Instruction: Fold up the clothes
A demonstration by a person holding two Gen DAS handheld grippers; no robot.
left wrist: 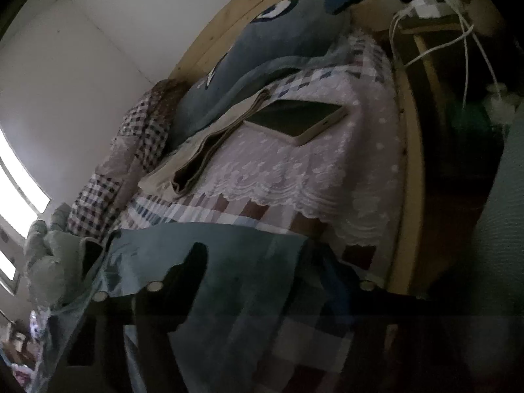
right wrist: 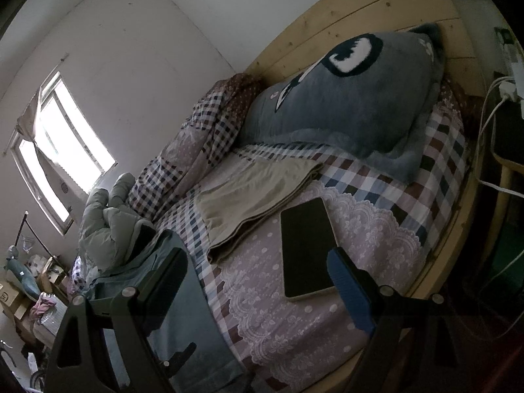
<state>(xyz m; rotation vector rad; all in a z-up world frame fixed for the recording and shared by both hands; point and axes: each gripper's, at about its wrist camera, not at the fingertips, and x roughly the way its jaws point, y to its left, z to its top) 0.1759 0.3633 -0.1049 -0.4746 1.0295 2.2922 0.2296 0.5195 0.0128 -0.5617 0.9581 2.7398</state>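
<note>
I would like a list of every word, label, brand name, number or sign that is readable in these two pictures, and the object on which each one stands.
No text can be read in either picture.
Cardboard box at the left edge: a dark printed mark, too small and blurred to read.
Grey plush cushion: an eye design only, no letters.
Tablet: dark screen, nothing shown.

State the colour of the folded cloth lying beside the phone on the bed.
Beige, or light tan; the folded cloth shows best in the right wrist view.
</note>
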